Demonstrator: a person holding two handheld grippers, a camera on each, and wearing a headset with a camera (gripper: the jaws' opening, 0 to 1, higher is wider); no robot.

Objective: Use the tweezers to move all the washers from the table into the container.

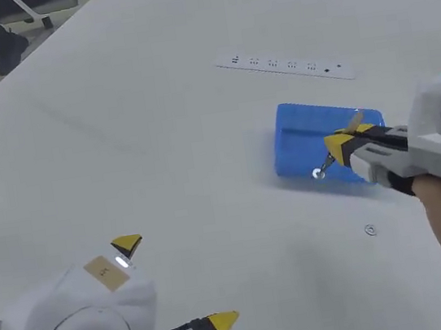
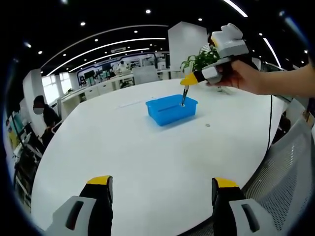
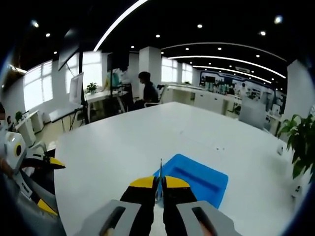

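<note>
The blue container [image 1: 306, 132] stands on the white table [image 1: 160, 141]. My right gripper [image 1: 339, 146] is shut on the metal tweezers [image 1: 327, 162], which point down over the container's near wall. A small washer [image 1: 318, 172] sits at the tweezers' tip. A second washer [image 1: 369, 230] lies on the table just in front of the container. My left gripper [image 1: 176, 284] is open and holds nothing, low at the near left. In the left gripper view the right gripper [image 2: 197, 77] holds the tweezers [image 2: 183, 97] over the container [image 2: 171, 109]. The right gripper view has the tweezers [image 3: 160, 172] above the container [image 3: 197, 179].
A white power strip [image 1: 285, 66] lies on the table behind the container. Office chairs [image 1: 42, 5] stand past the far left edge. A potted plant [image 2: 202, 56] stands behind the right gripper. People sit at desks in the background.
</note>
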